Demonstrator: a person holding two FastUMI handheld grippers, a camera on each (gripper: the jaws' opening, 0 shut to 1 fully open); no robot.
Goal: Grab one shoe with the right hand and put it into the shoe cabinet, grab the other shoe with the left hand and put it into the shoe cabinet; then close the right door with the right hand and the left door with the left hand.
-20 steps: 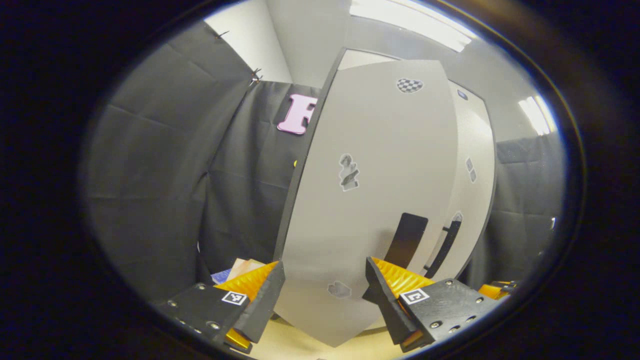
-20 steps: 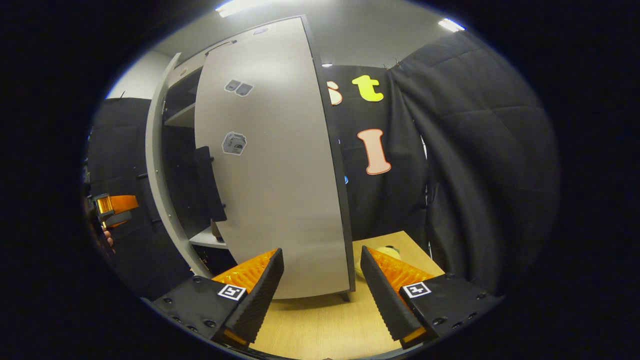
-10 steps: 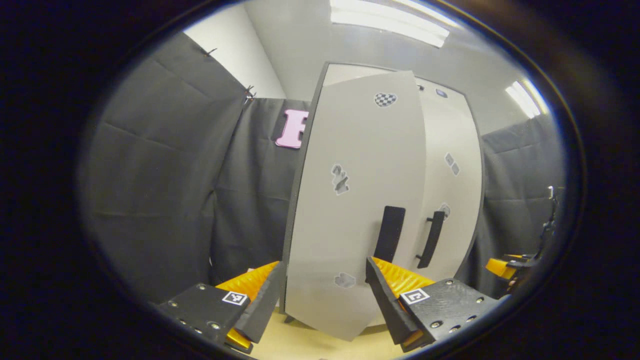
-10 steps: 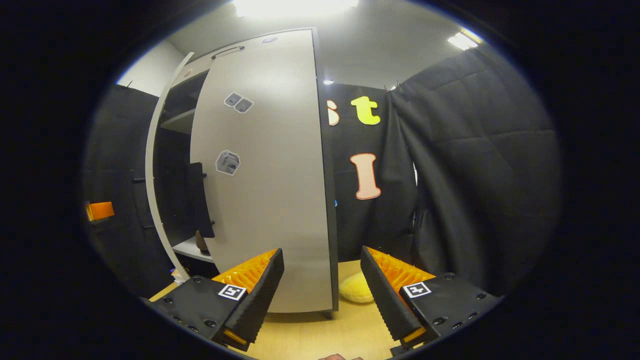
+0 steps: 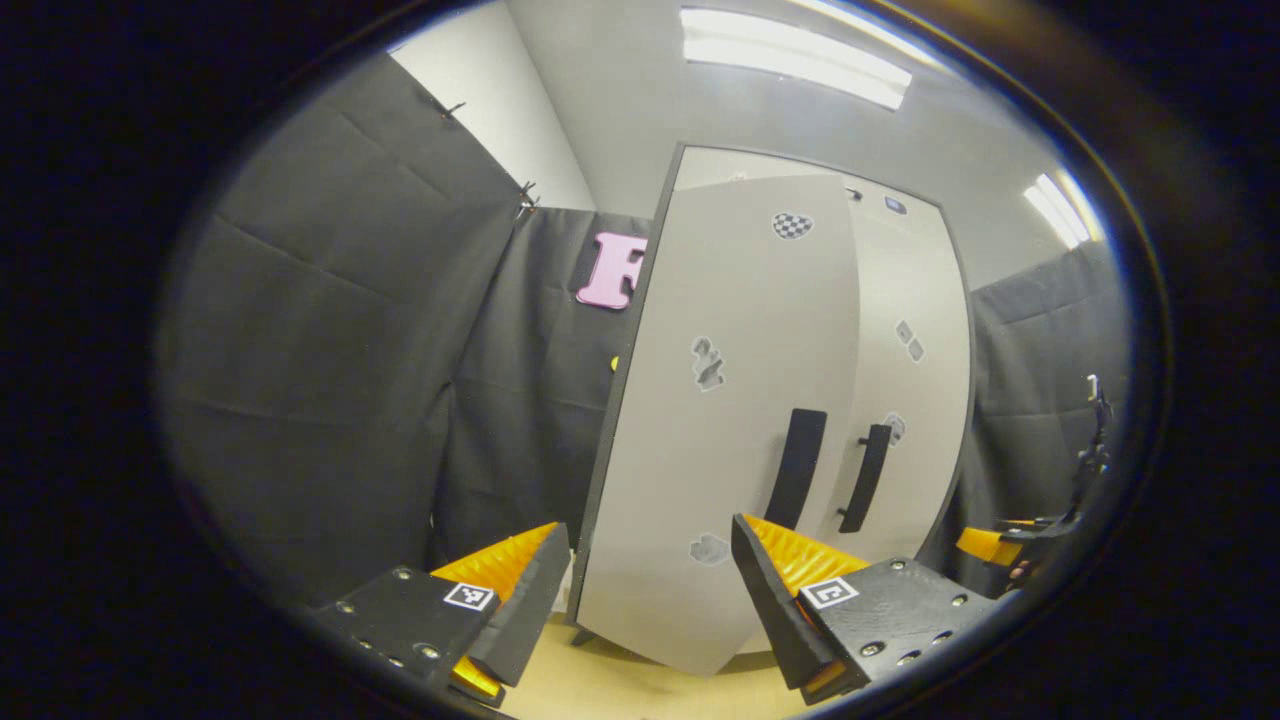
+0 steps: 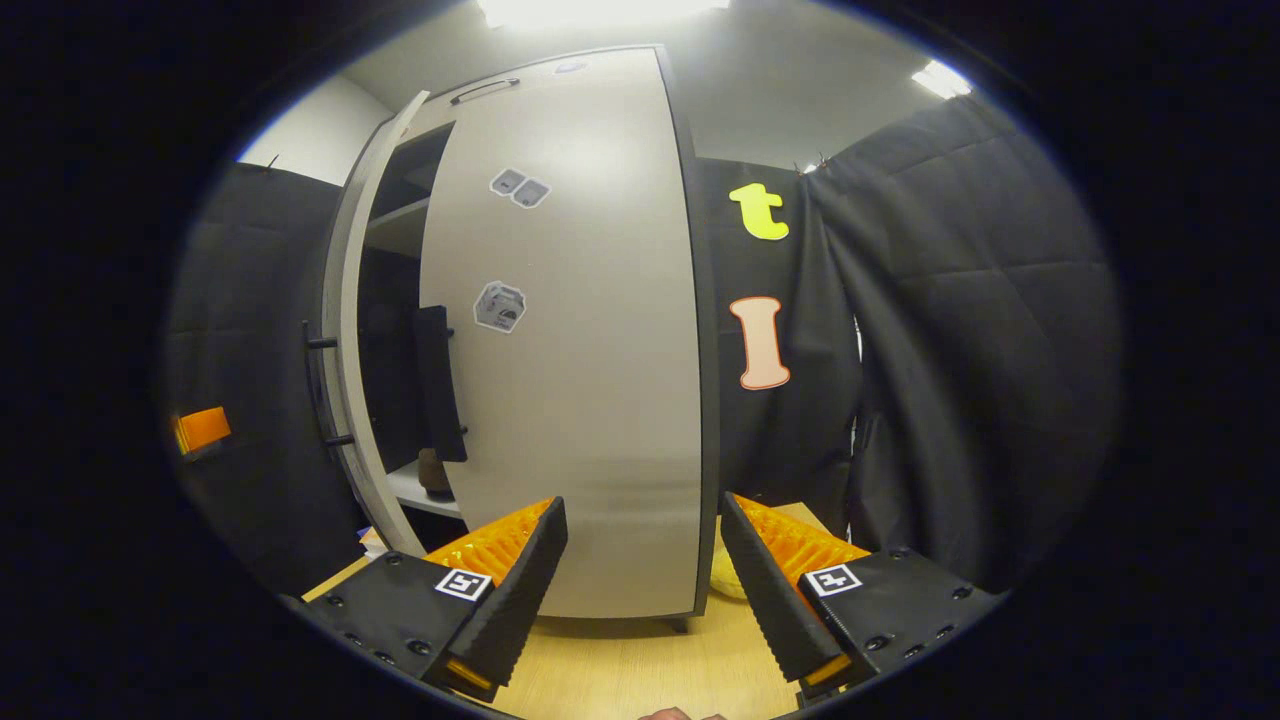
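The pale grey shoe cabinet stands on a wooden surface (image 6: pixel 620 670). In the left gripper view its left door (image 5: pixel 720 430) stands slightly ajar, with its black handle (image 5: pixel 797 468) beside the right door's handle (image 5: pixel 865 478). My left gripper (image 5: pixel 645 600) is open, a short way in front of that door, holding nothing. In the right gripper view the right door (image 6: pixel 580 380) lies flat against the cabinet. The left door's edge (image 6: pixel 345 350) leaves a gap. Through it a brown shoe (image 6: pixel 435 470) rests on a white shelf. My right gripper (image 6: pixel 645 590) is open and holds nothing.
A yellow soft object (image 6: pixel 725 580) lies on the wood by the cabinet's right corner. Black cloth walls close in behind and on both sides. The right gripper (image 5: pixel 985 545) shows at the far right of the left gripper view, and the left gripper (image 6: pixel 200 430) at the far left of the right gripper view.
The left door has swung from well open to nearly shut, narrowing the gap. My left gripper has drawn back from the door. The right gripper has backed off slightly.
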